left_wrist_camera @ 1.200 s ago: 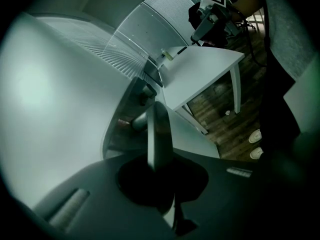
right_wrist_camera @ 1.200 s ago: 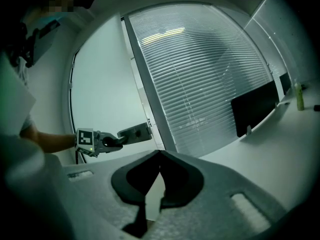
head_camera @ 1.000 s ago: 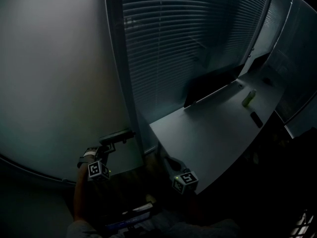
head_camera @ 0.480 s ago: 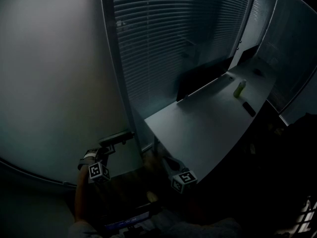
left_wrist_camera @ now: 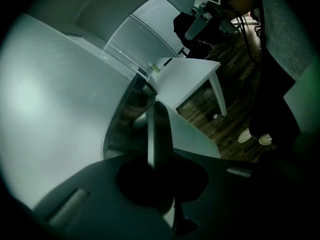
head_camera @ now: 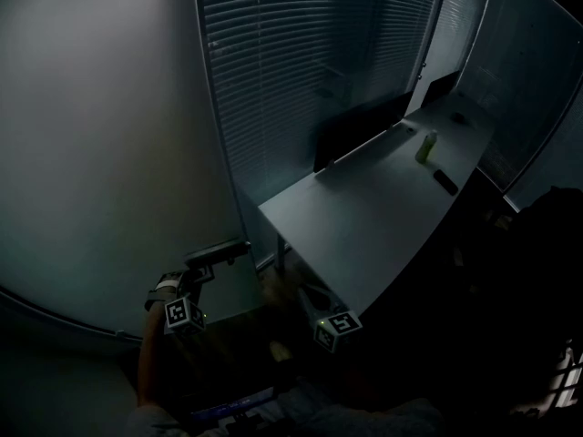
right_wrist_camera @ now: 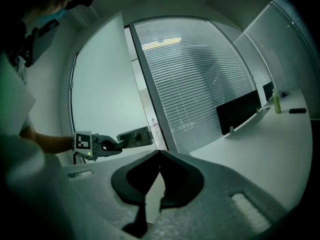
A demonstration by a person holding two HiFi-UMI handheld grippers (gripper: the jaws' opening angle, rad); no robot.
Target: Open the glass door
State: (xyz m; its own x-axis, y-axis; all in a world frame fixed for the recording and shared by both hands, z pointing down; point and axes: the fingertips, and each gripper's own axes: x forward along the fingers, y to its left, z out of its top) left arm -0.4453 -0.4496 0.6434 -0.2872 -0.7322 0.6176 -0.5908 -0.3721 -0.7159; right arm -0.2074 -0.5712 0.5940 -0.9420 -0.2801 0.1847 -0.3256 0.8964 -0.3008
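Glass door (head_camera: 100, 153): a frosted leaf fills the left of the head view, and its free edge carries the door handle (head_camera: 228, 247), low in that view. The left tool (head_camera: 202, 266) is clamped on the handle's lever, jaws drawn right in. Its own view shows the lever standing up between them. The right tool (head_camera: 314, 300) hangs to the right of the handle and a little below it, jaws together, nothing in them and touching nothing.

Change noted: against the frame of a second ago, the handle and left tool sit at the same spot in the head view, while everything beyond the handle has slid. The tabletop (head_camera: 364, 217) right of the handle has drawn up and leftward, as has the green bottle (head_camera: 425, 146) on it. The slatted blind (head_camera: 291, 62) above the handle has moved left as well. The right tool has kept its station beside the handle.

Finding: the person is judged to be travelling with the door, grip unbroken, so the swing is under way rather than complete. The right tool view shows a narrow strip between the leaf's edge and the dark post (right_wrist_camera: 150, 84) behind the handle. That is consistent with a leaf off its latch, but how far open cannot be settled. Remaining: carry the pull on
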